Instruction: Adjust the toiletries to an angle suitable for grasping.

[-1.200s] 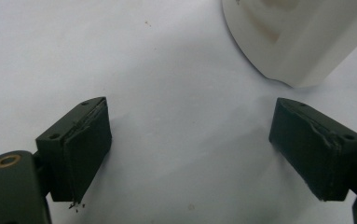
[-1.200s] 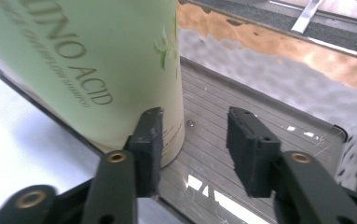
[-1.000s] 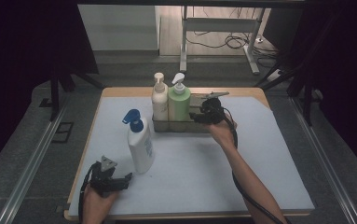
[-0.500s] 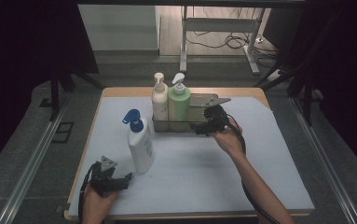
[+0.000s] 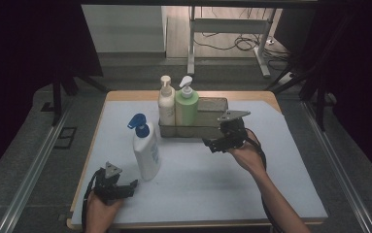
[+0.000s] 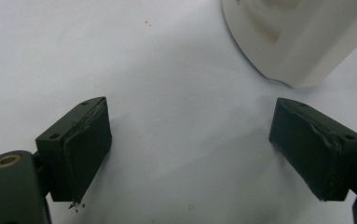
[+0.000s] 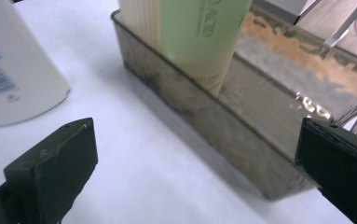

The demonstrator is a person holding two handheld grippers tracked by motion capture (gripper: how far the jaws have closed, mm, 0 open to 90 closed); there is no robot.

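Observation:
A metal tray at the back of the white mat holds a cream pump bottle and a green pump bottle upright at its left end. A white bottle with a blue pump stands on the mat in front of it. My right gripper hovers just in front of the tray's right half. Its jaws have just been opening and stand open with nothing between them; ahead are the tray wall and the green bottle. My left gripper rests open near the front left, and the white bottle's base is just ahead.
The tray's right half holds no bottle. The white mat covers a wooden table. Beyond the table stand a metal frame and loose cables on the floor.
My right gripper has drawn back from the tray's right end toward the near side, and its jaws have spread wider. The left gripper and the bottles have stayed put.

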